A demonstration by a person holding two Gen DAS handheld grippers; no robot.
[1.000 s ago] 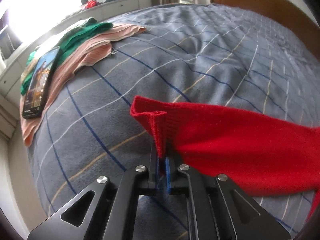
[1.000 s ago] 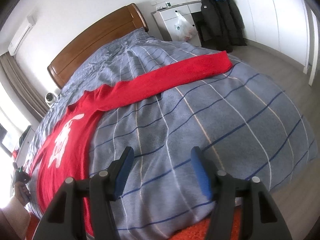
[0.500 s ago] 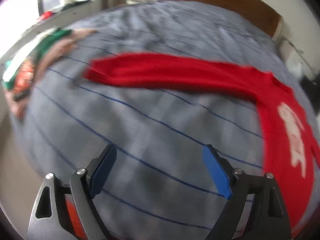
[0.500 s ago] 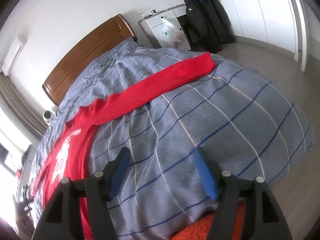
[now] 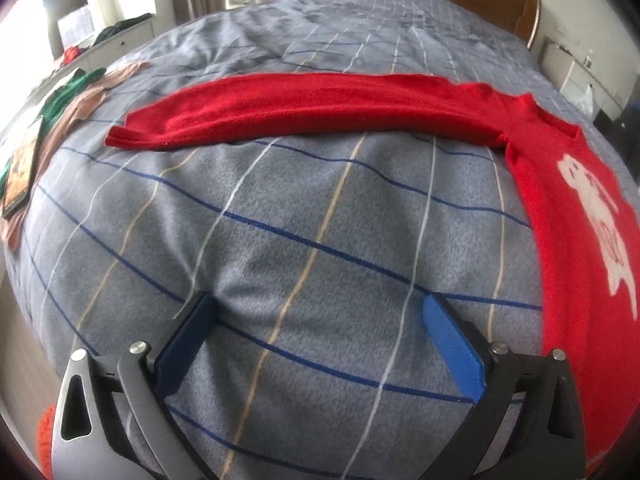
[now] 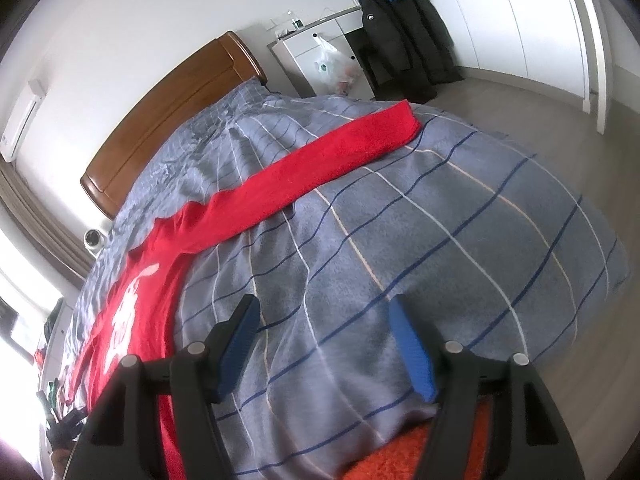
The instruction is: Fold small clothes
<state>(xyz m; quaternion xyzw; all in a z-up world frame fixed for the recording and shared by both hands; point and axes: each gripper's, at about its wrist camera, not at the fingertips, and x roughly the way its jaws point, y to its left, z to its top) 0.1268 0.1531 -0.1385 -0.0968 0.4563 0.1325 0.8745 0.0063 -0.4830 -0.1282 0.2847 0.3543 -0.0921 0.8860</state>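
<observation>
A red sweater point(image 5: 532, 184) with a white print lies flat on the grey checked bed cover point(image 5: 304, 248). One sleeve point(image 5: 280, 108) stretches straight out to the left in the left wrist view. The other sleeve point(image 6: 320, 164) stretches out to the right in the right wrist view, with the body point(image 6: 136, 304) at the left. My left gripper point(image 5: 316, 320) is open and empty over bare cover, below the sleeve. My right gripper point(image 6: 324, 320) is open and empty near the bed's front edge.
Green and pink clothes point(image 5: 76, 96) and a dark book point(image 5: 20, 176) lie at the bed's left edge. A wooden headboard point(image 6: 172, 108) stands at the far end. A white cabinet with a bag point(image 6: 332, 64) and dark coats point(image 6: 404, 36) stand beyond the bed. An orange rug point(image 6: 412, 452) lies below.
My left gripper has let go of the sleeve cuff, opened and drawn back from it. The sleeve now lies flat. My right gripper stays open and has shifted slightly.
</observation>
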